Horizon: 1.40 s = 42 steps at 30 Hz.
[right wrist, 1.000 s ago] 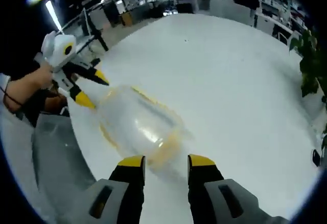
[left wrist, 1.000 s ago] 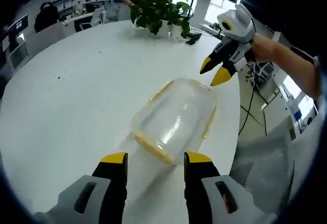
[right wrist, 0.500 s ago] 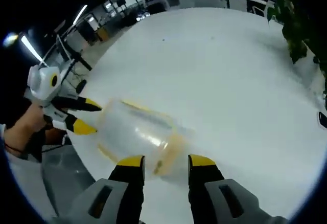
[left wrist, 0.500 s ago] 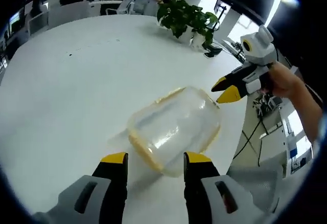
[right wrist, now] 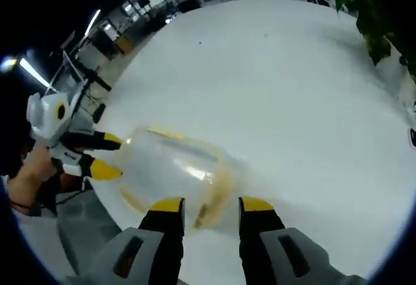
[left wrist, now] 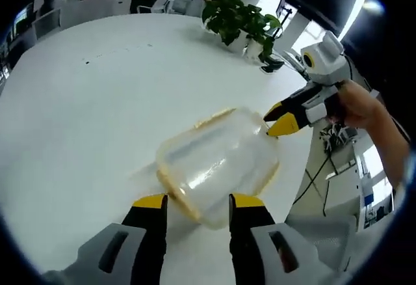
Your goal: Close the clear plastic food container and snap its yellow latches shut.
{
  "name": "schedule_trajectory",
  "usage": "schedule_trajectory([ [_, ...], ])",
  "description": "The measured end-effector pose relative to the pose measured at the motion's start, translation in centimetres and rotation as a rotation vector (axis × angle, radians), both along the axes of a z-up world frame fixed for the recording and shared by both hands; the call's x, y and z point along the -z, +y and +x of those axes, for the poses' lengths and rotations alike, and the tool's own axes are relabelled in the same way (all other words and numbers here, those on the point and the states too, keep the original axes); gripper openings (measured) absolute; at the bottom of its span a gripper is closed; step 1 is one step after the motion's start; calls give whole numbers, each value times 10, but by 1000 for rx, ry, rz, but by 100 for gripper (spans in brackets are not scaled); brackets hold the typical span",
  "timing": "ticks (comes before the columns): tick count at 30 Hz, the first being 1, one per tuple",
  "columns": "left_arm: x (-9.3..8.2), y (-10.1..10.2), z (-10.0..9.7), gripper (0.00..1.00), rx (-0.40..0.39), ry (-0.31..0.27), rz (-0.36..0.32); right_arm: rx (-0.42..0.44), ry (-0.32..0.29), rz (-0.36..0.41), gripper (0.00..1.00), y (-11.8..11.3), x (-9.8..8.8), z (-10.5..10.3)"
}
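Note:
A clear plastic container with yellow edging lies on the round white table. My left gripper stands open at the container's near end, one jaw on each side of that end. In the left gripper view my right gripper, held by a hand, is open with its yellow tips at the container's far corner. From the right gripper view the container reaches up to my open right gripper. The left gripper is open at its far end. I cannot tell how the latches stand.
Potted plants and a small dark object stand at the table's far side. The table edge runs just beyond the container, with floor and cables below. Office desks and chairs lie behind.
Both grippers have come closer to the container's two ends. The right gripper's tips now reach its corner. The container has stayed on the table.

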<state>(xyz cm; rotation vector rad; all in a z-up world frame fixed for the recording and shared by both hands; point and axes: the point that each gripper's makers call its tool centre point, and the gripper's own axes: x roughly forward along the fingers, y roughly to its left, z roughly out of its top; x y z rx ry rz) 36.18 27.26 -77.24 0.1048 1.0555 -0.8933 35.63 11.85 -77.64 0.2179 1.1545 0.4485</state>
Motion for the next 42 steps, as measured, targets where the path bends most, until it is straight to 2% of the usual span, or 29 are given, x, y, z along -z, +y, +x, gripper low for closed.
schedule_trajectory([
  [3,0,-1,1,35,-5,2,-6,7,11,13,29,2,0,-1],
  [4,1,-2,1,35,-10,12,-9,15,23,43,27,7,0,-1],
  [5,1,-2,0,34,-17,24,-8,29,25,28,29,5,2,0],
  [8,4,-3,0,31,-32,37,5,8,26,18,28,9,0,-2],
  [9,5,-9,-2,31,-22,42,-10,-13,33,-1,28,10,3,-5],
  [13,5,-6,-1,29,-37,47,-3,12,27,12,26,9,3,-4],
  [14,5,-6,-1,28,-34,46,-1,10,25,8,26,11,3,-4],
  [15,6,-7,0,27,-33,50,-9,3,1,74,24,18,0,1],
  [16,11,-7,2,27,-53,51,21,57,-37,59,24,13,1,13],
  [17,11,-12,-1,27,-36,58,2,48,27,88,24,12,-1,1],
  [19,11,-13,-2,26,-33,53,0,17,6,75,24,10,-4,2],
  [24,11,-12,-1,26,-47,51,-20,0,15,26,26,15,-1,-2],
  [36,6,-4,2,29,-36,46,-41,5,16,37,29,13,1,-11],
  [42,4,-2,1,30,-44,54,-52,-13,17,16,29,14,2,-7],
])
